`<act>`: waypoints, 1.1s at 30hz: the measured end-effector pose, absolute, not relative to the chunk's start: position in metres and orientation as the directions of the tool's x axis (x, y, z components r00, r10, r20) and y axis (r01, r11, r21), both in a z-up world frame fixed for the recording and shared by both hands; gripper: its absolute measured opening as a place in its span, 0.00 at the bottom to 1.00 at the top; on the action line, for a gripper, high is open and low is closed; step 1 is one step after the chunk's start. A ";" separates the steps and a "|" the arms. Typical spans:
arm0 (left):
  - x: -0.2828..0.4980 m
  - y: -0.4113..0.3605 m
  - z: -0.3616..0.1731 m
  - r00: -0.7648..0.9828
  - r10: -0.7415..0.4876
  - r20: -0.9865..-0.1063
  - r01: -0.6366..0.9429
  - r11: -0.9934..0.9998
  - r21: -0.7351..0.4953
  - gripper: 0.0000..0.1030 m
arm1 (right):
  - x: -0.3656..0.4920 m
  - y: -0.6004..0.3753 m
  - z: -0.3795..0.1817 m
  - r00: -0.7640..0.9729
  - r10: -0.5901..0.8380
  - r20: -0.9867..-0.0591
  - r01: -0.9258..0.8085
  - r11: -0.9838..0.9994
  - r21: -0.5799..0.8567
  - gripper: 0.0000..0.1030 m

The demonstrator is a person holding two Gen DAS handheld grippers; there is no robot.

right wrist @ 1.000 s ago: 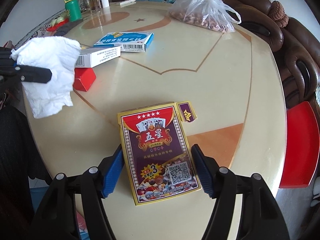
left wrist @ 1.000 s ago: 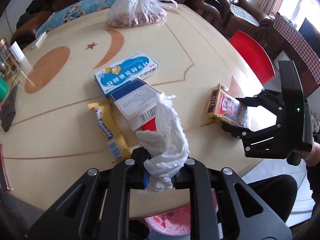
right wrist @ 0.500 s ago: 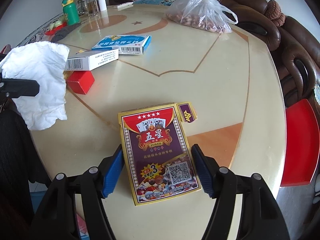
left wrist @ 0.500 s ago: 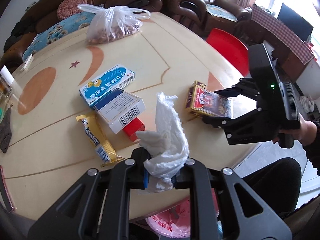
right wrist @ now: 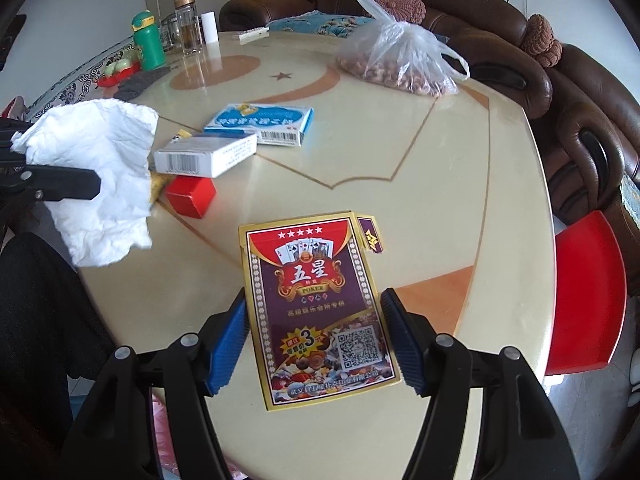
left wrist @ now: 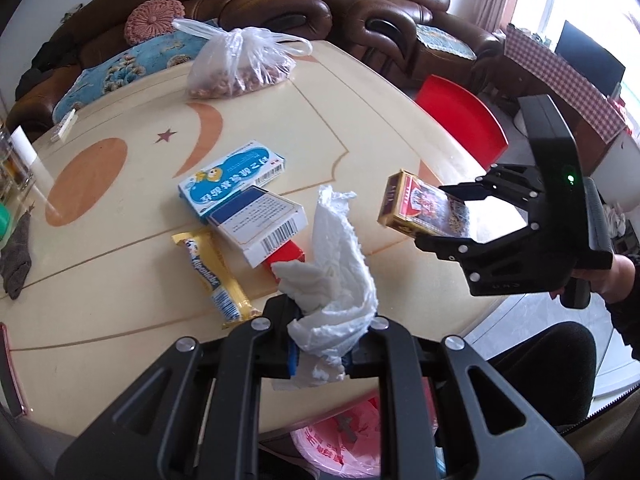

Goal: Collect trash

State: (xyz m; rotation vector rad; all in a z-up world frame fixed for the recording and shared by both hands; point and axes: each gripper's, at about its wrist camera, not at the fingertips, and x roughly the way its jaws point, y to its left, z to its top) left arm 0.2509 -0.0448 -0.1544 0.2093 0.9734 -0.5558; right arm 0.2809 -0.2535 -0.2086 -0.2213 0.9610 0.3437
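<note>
Tissue sat clamped in the left tongs and the card box between the half-open right tongs, so both needed a level, firm carry past the near worktop edge to the pink bag.

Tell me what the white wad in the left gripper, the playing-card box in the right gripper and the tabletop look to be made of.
White wad: soft tissue paper, matte; it crumples, with torn edges.
Playing-card box: thin printed cardboard, slightly glossy; its torn flap sticks up.
Tabletop: hard and polished, perhaps stone or lacquer; it reflects the bottles.
</note>
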 end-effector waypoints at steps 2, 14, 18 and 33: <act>0.248 -0.041 -0.149 0.450 -0.348 -0.823 0.528 0.846 -0.070 0.16 | 0.276 -0.250 -0.202 0.530 0.184 -0.828 -0.383 0.923 -0.040 0.61; 0.209 -0.009 -0.116 0.501 -0.361 -0.786 0.511 0.857 -0.068 0.16 | 0.218 -0.230 -0.150 0.589 0.156 -0.793 -0.369 0.925 -0.092 0.61; 0.188 0.001 -0.112 0.507 -0.359 -0.784 0.517 0.854 -0.058 0.16 | 0.195 -0.221 -0.137 0.602 0.147 -0.785 -0.361 0.927 -0.104 0.61; 0.115 0.012 -0.122 0.464 -0.387 -0.797 0.588 0.808 -0.049 0.16 | 0.111 -0.187 -0.117 0.612 0.143 -0.778 -0.345 0.933 -0.100 0.61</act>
